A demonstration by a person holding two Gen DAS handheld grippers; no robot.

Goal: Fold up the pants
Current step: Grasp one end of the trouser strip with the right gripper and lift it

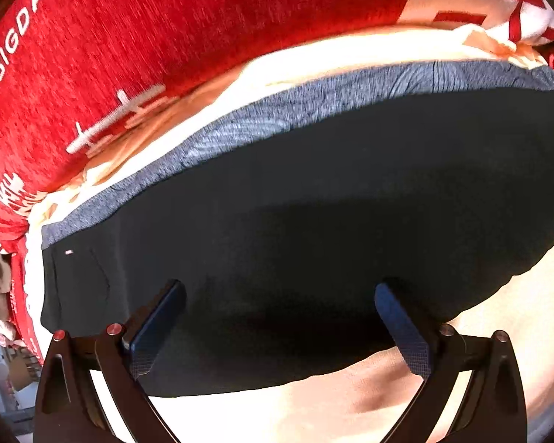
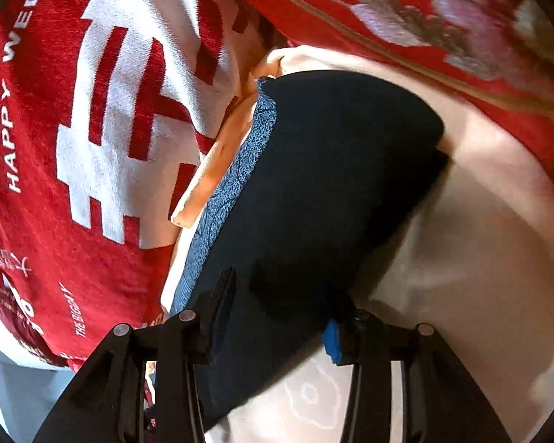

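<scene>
On the pale sheet (image 1: pixel 314 413), folded pants (image 1: pixel 295 240) lie below both spread hand-held grippers.

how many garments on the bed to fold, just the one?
1. The dark pants with a blue-grey waistband lie flat on the cream sheet, beside the red blanket. Both the left tool and right tool hover over them, open. More may lie out of frame.

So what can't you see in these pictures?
- Pants legs: the lower end is covered by the left tool frame in the left view.
- Right tool tips: dark against the fabric in the right view, so grip unclear.
- Red blanket lettering: cut off by the picture's edge.
</scene>
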